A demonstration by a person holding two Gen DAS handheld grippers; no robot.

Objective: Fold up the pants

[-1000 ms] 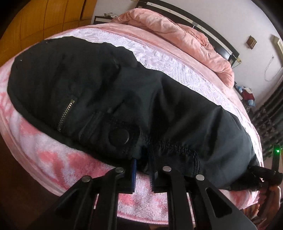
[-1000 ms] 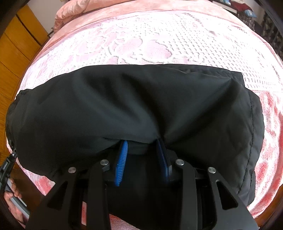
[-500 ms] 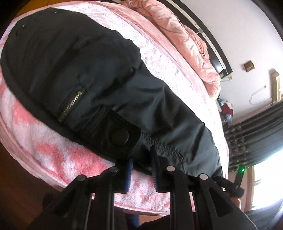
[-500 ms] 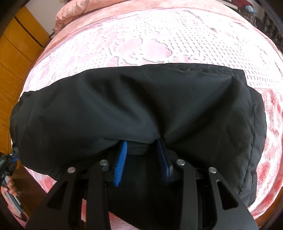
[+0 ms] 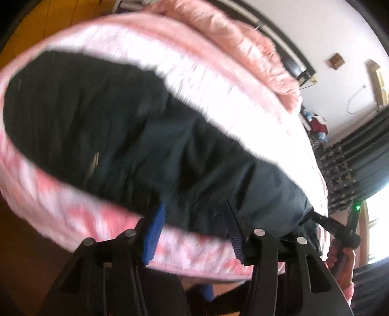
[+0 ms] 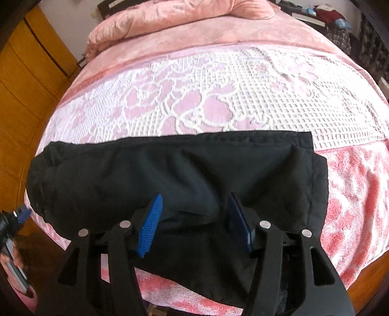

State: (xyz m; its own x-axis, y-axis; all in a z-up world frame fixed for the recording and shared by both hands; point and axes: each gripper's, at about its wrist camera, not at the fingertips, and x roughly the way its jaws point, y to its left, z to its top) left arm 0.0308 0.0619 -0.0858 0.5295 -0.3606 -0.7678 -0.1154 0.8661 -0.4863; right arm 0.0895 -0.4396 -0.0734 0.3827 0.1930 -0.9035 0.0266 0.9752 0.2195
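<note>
The black pants (image 6: 170,175) lie folded across the near edge of the pink bed (image 6: 218,97). My right gripper (image 6: 194,218) hovers just above their near hem. Its jaws are opening, and the blue pads (image 6: 150,226) stand apart from the cloth that lies below the gap. In the blurred left wrist view the pants (image 5: 145,136) stretch from left to right. My left gripper (image 5: 194,218) is over their near edge with its jaws opening, and the pads do not press on the fabric. The right gripper (image 5: 321,218), held by a hand, shows at the pants' far right end.
A crumpled pink duvet (image 6: 170,19) lies along the head of the bed, against a dark headboard (image 5: 279,36). An orange wooden wardrobe (image 6: 24,85) stands on the left. Dark curtains (image 5: 364,158) and a cluttered side table are on the right. Wooden floor (image 5: 14,243) lies below the bed's edge.
Both grippers' jaws have spread and let go of the pants' near edge. Both have lifted away from the bed, and the pants now lie flat on it.
</note>
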